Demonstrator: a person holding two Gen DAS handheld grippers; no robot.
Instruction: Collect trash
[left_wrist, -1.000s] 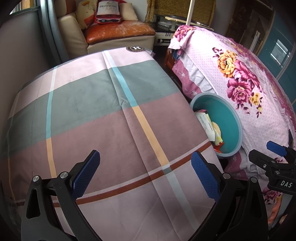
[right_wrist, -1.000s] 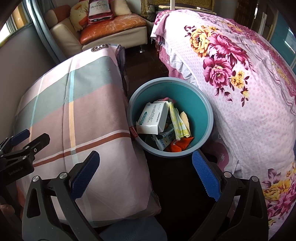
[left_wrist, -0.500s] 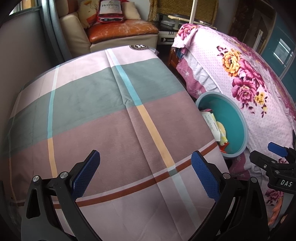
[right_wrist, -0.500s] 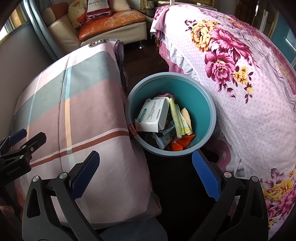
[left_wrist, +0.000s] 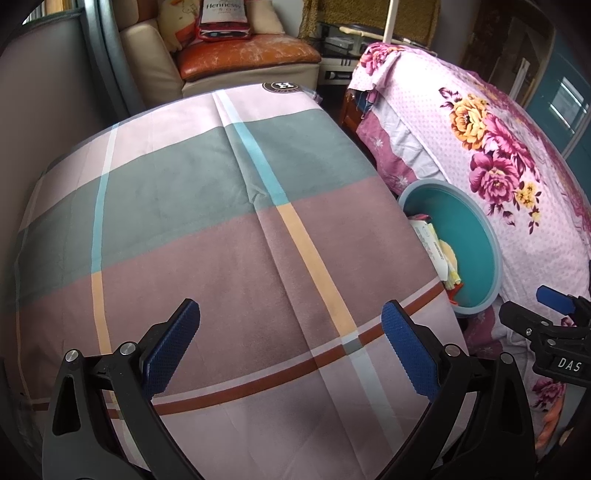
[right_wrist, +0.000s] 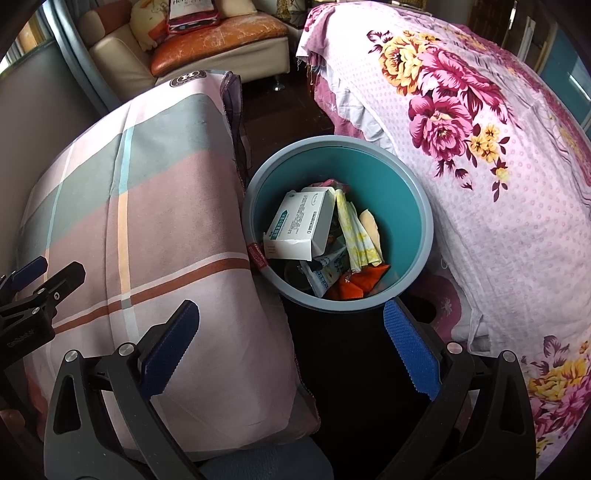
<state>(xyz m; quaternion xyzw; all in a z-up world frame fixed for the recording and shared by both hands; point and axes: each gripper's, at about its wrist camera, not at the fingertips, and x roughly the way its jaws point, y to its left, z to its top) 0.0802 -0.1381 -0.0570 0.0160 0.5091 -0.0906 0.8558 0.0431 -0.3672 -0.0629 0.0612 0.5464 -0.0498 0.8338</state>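
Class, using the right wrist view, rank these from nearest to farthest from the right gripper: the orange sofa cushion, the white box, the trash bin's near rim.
1. Trash bin: its near rim, just ahead of the right gripper.
2. White box: inside the bin, left side.
3. Orange sofa cushion: far back, upper left.

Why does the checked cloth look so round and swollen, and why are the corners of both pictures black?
Left wrist view: a fisheye lens bows the checked cloth into a dome and leaves black corners. Right wrist view: same bending and black corners; daylight is soft, the trash bin is sharp, and the floor beneath it is lost in shadow.
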